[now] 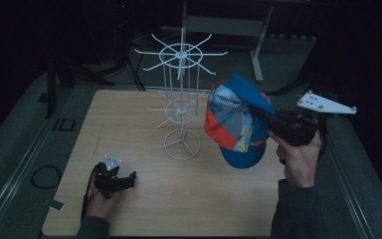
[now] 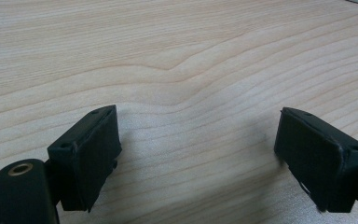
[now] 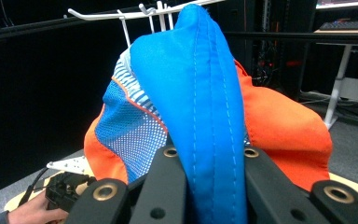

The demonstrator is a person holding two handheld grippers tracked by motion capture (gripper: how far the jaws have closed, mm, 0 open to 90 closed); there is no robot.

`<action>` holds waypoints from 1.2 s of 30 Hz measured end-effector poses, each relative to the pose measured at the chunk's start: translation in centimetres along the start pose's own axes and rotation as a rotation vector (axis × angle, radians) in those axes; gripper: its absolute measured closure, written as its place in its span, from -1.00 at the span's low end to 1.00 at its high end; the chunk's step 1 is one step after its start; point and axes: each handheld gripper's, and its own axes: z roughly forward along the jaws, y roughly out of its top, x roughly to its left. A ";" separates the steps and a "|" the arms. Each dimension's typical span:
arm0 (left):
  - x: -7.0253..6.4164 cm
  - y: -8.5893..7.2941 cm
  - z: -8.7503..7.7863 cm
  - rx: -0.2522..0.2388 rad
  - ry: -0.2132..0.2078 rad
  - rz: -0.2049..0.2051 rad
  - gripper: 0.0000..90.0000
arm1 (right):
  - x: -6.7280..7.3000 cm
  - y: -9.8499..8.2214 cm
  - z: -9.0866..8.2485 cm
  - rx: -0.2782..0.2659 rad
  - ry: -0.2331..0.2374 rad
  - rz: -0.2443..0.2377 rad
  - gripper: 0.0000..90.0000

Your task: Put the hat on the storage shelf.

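Note:
A blue and orange cap (image 1: 238, 124) with mesh panels hangs in the air to the right of the white wire rack (image 1: 181, 99). My right gripper (image 1: 268, 117) is shut on the cap's blue brim (image 3: 209, 116), its jaws pressed on both sides of the fabric. The rack's upper hooks (image 3: 135, 11) show just behind the cap in the right gripper view. My left gripper (image 1: 129, 177) rests low over the wooden table (image 1: 179, 199) near its front left. It stands open (image 2: 198, 154), with bare wood between its pads.
The rack stands on a round wire base (image 1: 181, 145) at the table's middle, with two tiers of radiating hooks. A metal rail (image 1: 25, 164) runs along the left side. A desk frame (image 1: 258, 45) stands in the dark behind the table.

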 end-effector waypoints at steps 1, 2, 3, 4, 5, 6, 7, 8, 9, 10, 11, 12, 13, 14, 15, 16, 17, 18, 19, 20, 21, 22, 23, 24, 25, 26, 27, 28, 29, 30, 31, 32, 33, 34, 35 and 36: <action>0.0 0.0 0.0 0.000 0.000 0.000 -0.68 | 0.0 0.1 0.0 0.001 0.000 0.001 0.95; 0.0 0.0 0.0 0.000 0.000 0.000 -0.68 | 0.0 0.1 0.0 0.001 0.000 0.001 0.95; 0.0 0.0 0.0 0.000 0.000 0.000 -0.68 | 0.0 0.1 0.0 0.000 -0.001 -0.001 0.95; 0.0 0.0 0.0 0.000 0.000 0.000 -0.68 | -0.1 0.3 -0.1 -0.001 -0.003 -0.003 0.95; 0.0 0.0 0.0 0.000 0.000 0.000 -0.68 | -0.1 0.4 -0.1 -0.002 -0.004 -0.003 0.95; 0.0 0.0 0.0 0.000 0.000 0.000 -0.68 | -0.1 0.4 -0.1 -0.002 -0.004 -0.003 0.95; 0.0 0.0 0.0 0.000 0.000 0.000 -0.68 | -0.1 0.5 -0.2 -0.002 -0.003 -0.004 0.95; 0.0 0.0 0.0 0.000 0.000 0.000 -0.68 | -0.1 0.6 -0.2 -0.005 -0.004 -0.003 0.95; 0.0 0.0 0.0 0.000 0.000 0.000 -0.68 | -0.1 0.6 -0.2 -0.005 -0.004 -0.005 0.95; 0.0 0.0 0.0 0.000 0.000 0.000 -0.68 | -0.2 0.7 -0.2 -0.006 -0.005 -0.005 0.95; 0.0 0.0 0.0 0.000 0.000 0.000 -0.68 | -0.2 0.7 -0.3 -0.007 -0.007 -0.003 0.95; 0.0 0.0 0.0 0.000 0.000 0.000 -0.68 | -0.3 0.8 -0.3 -0.008 -0.007 -0.003 0.95; 0.0 0.0 0.0 0.000 0.000 0.000 -0.68 | -0.3 0.8 -0.3 -0.008 -0.008 -0.005 0.95; 0.0 0.0 0.0 0.000 0.000 0.000 -0.68 | -0.3 0.8 -0.3 -0.008 -0.008 -0.005 0.95; 0.0 0.0 0.0 0.000 0.000 0.000 -0.68 | -0.3 0.9 -0.3 -0.008 -0.009 -0.003 0.95; 0.0 0.0 0.0 0.000 0.000 0.000 -0.68 | -0.3 1.0 -0.4 -0.011 -0.011 -0.006 0.95; 0.0 0.0 0.0 0.000 0.000 0.000 -0.68 | -0.3 1.1 -0.4 -0.012 -0.010 -0.007 0.95; 0.0 0.0 0.0 0.000 0.000 0.000 -0.68 | -0.3 1.2 -0.4 -0.013 -0.010 -0.009 0.95; 0.0 0.0 0.0 0.000 0.000 0.000 -0.68 | -0.3 1.3 -0.5 -0.016 -0.008 -0.008 0.95; 0.0 0.0 0.0 0.000 0.000 0.000 -0.68 | -0.3 1.4 -0.5 -0.018 -0.008 -0.007 0.95; 0.0 0.0 0.0 0.000 0.000 0.000 -0.68 | -0.3 1.4 -0.5 -0.021 -0.007 -0.009 0.95; 0.0 0.0 0.0 0.000 0.000 0.000 -0.68 | -0.3 1.5 -0.6 -0.022 -0.007 -0.010 0.95; 0.0 0.0 0.0 0.000 0.000 0.000 -0.68 | -0.3 1.6 -0.6 -0.025 -0.007 -0.010 0.95; 0.0 0.0 0.0 0.000 0.000 0.000 -0.68 | -0.3 1.7 -0.6 -0.026 -0.007 -0.012 0.95; 0.0 0.0 0.0 0.000 0.000 -0.001 -0.68 | -0.3 1.8 -0.6 -0.027 -0.007 -0.012 0.95; 0.0 0.0 0.0 0.000 0.000 0.000 -0.68 | -0.3 1.8 -0.7 -0.028 -0.006 -0.014 0.95; 0.0 0.0 0.0 0.000 0.000 0.000 -0.68 | -0.3 1.9 -0.6 -0.031 -0.006 -0.016 0.95; 0.0 0.0 0.0 0.000 0.000 0.000 -0.68 | -0.3 1.9 -0.6 -0.032 -0.005 -0.016 0.95; 0.0 0.0 0.0 0.000 0.000 0.000 -0.68 | -0.3 2.0 -0.6 -0.032 -0.004 -0.016 0.95; 0.0 0.0 0.0 0.000 0.000 0.000 -0.68 | -0.3 2.1 -0.6 -0.034 -0.005 -0.018 0.95; 0.0 0.0 0.0 0.000 0.000 0.000 -0.68 | -0.3 2.2 -0.7 -0.034 -0.005 -0.018 0.95; 0.0 0.0 0.0 0.000 0.000 0.000 -0.68 | -0.3 2.2 -0.7 -0.037 -0.006 -0.018 0.95; 0.0 0.0 0.0 0.000 0.000 0.000 -0.68 | -0.3 2.3 -0.7 -0.037 -0.005 -0.019 0.95; 0.0 0.0 0.0 0.000 0.000 0.000 -0.68 | -0.2 2.4 -0.8 -0.038 -0.005 -0.021 0.95; 0.0 0.0 0.0 0.000 0.000 0.000 -0.68 | -0.2 2.5 -0.8 -0.040 -0.006 -0.026 0.95; 0.0 0.0 0.0 0.000 0.000 0.000 -0.68 | -0.2 2.5 -0.9 -0.041 -0.007 -0.025 0.95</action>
